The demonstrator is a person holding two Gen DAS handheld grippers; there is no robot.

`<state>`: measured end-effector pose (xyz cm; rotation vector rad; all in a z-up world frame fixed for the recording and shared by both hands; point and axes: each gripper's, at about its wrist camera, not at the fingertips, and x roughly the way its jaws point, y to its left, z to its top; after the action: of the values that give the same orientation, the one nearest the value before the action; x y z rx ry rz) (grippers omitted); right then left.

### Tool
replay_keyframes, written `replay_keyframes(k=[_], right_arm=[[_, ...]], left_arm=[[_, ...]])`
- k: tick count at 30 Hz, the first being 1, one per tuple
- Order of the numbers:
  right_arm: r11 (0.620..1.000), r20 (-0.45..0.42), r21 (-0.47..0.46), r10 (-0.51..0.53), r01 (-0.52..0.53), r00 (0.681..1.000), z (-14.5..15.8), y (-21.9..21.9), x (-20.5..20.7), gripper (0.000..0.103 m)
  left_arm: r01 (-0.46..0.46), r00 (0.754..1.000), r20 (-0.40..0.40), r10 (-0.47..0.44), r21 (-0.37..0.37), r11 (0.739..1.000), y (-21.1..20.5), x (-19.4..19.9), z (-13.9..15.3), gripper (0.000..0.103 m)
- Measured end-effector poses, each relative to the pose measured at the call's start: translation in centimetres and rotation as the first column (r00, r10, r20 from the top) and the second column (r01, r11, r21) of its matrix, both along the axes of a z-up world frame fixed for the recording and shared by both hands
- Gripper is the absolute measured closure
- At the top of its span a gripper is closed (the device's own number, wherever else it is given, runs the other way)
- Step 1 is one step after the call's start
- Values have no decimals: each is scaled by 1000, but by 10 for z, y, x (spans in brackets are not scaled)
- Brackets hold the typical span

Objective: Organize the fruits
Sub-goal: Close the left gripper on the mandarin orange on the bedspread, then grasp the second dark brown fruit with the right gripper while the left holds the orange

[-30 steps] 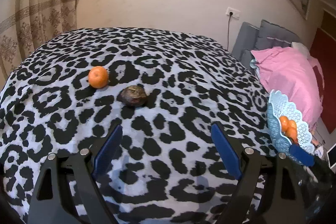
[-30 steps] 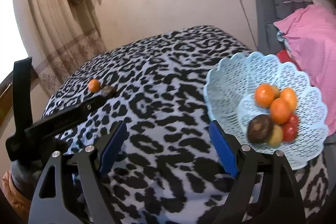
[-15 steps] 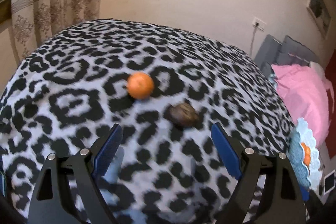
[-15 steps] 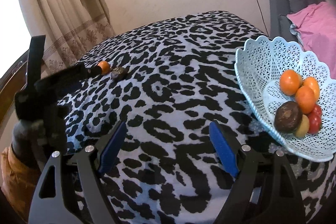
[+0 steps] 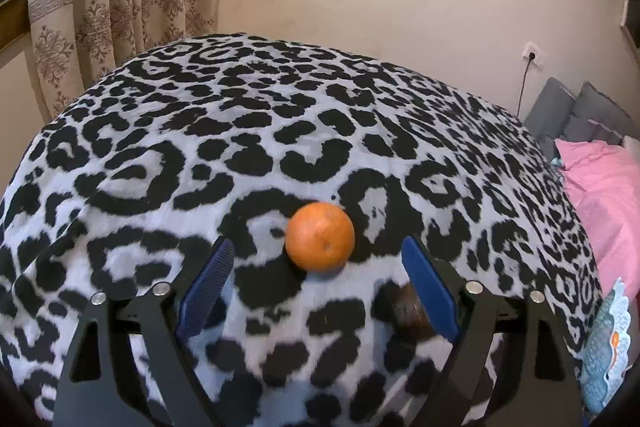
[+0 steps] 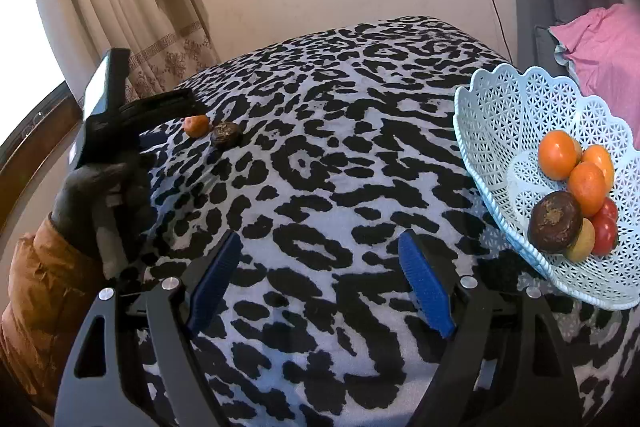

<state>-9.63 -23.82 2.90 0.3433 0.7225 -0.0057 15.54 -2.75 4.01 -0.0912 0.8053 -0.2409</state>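
Observation:
An orange [image 5: 320,236] lies on the leopard-print bed cover, just beyond and between the tips of my open left gripper [image 5: 318,259]. A dark brown fruit [image 5: 408,311] lies right behind the left gripper's right finger, partly hidden. Both fruits show small in the right wrist view: the orange [image 6: 197,126] and the brown fruit [image 6: 226,135], with the left gripper [image 6: 160,107] over them. My right gripper [image 6: 320,259] is open and empty above the cover. A pale blue lattice basket [image 6: 500,131] at the right holds several oranges, a brown fruit and red fruit.
The bed cover [image 6: 340,147] spreads wide between the loose fruits and the basket. A curtain [image 5: 100,7] hangs at the back left. Grey and pink pillows [image 5: 592,179] lie at the right. The basket's edge shows in the left wrist view [image 5: 608,339].
My left gripper has moved forward and left to the orange, which now sits between its fingertips; the brown fruit has slipped behind the right finger. The right gripper has shifted only slightly.

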Motion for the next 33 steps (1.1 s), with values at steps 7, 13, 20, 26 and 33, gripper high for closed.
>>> replay_keyframes(k=[7,13,20,26,33], right_arm=[[1000,-9,-16,-1,1,1000,-2,2,2,21],[1000,-19,-25,2,-2,1000,-4,5,5,21],[999,-23,-44,15,-16,1000,-4,11,10,21],[998,-23,-53,27,-29,999,-2,14,29,21],[985,-6,-121,127,-126,992,4,45,77,21]], left_arm=[[16,999,-32,-15,27,999,-8,21,-12,46],[16,1000,-17,-15,18,1000,-5,22,-18,60],[12,1000,0,-12,-53,999,8,16,-14,64],[-9,999,38,11,-68,998,20,5,-4,64],[-38,998,53,43,-101,994,31,1,6,64]])
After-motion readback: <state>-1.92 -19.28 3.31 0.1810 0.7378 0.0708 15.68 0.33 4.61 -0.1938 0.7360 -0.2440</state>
